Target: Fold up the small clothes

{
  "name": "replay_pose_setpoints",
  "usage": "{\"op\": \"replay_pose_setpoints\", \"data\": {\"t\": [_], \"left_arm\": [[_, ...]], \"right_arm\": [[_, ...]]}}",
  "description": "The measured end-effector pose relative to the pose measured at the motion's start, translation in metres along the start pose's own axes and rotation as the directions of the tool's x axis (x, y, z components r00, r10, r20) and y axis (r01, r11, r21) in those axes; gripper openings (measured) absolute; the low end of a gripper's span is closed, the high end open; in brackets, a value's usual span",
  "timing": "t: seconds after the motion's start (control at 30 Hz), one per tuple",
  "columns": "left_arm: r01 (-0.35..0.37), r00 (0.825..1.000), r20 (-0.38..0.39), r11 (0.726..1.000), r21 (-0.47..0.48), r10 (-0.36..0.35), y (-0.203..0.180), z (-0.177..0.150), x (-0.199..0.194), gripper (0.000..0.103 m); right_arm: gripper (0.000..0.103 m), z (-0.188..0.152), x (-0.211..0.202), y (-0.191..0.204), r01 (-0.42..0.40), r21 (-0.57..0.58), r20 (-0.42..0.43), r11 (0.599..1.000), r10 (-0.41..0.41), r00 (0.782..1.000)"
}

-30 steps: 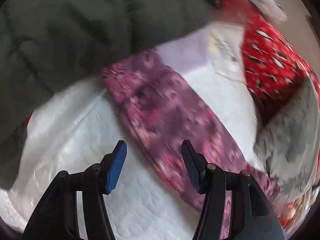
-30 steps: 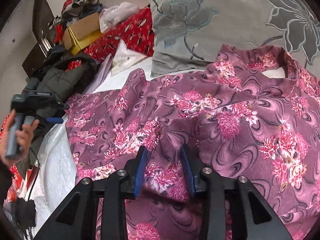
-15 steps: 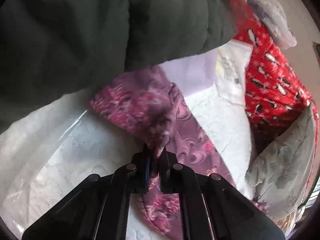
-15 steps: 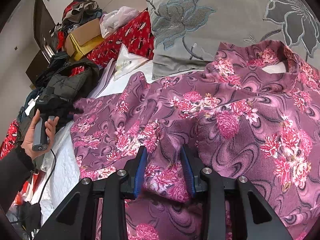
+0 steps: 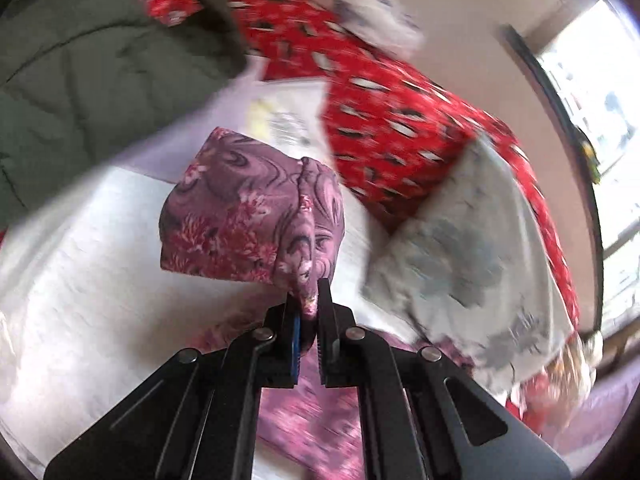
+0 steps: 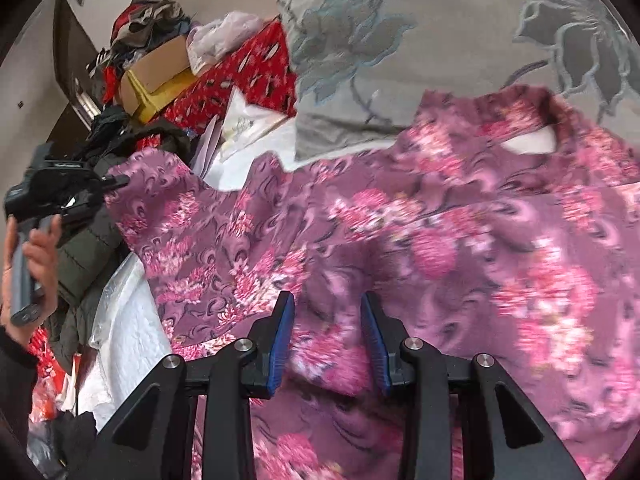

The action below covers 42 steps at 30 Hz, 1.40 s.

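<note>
Our left gripper (image 5: 307, 312) has its jaws clamped on the sleeve end of the floral garment (image 6: 460, 248), lifting it off the white bed cover (image 5: 100, 280). Our right gripper (image 6: 326, 340) has its jaws part-open around a raised fold, apparently not pinching it. The garment lies spread across the bed against the grey pillow (image 6: 440, 52); we judge folding barely begun, sleeve first.
</note>
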<state>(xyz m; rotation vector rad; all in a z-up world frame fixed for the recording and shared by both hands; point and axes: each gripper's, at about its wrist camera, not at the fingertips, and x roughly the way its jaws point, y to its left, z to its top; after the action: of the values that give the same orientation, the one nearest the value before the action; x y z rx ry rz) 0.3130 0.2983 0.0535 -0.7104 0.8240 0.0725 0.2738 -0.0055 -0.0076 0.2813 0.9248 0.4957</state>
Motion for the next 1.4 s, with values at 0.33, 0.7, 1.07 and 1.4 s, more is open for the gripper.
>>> {"op": "replay_pose_setpoints", "data": {"t": [0.33, 0.7, 1.07, 1.4], "left_arm": [[0.091, 0.993, -0.092, 0.987, 0.136, -0.079, -0.097, -0.076, 0.002, 0.004], [0.143, 0.970, -0.223, 0.968, 0.206, -0.095, -0.170, -0.157, 0.038, 0.004], [0.022, 0.931, -0.350, 0.943, 0.331, 0.102, -0.182, -0.250, 0.111, 0.008], [0.101, 0.960, -0.276, 0.976, 0.195, -0.044, -0.094, -0.220, 0.018, 0.053]], "right_arm": [[0.038, -0.010, -0.061, -0.084, 0.207, 0.069, 0.041, 0.976, -0.210, 0.977], [0.040, -0.043, -0.075, -0.120, 0.208, 0.073, 0.099, 0.975, -0.215, 0.972], [0.041, -0.045, -0.079, -0.130, 0.155, 0.108, 0.116, 0.982, -0.167, 0.979], [0.048, -0.014, -0.099, -0.097, 0.117, 0.134, 0.123, 0.984, -0.134, 0.983]]}}
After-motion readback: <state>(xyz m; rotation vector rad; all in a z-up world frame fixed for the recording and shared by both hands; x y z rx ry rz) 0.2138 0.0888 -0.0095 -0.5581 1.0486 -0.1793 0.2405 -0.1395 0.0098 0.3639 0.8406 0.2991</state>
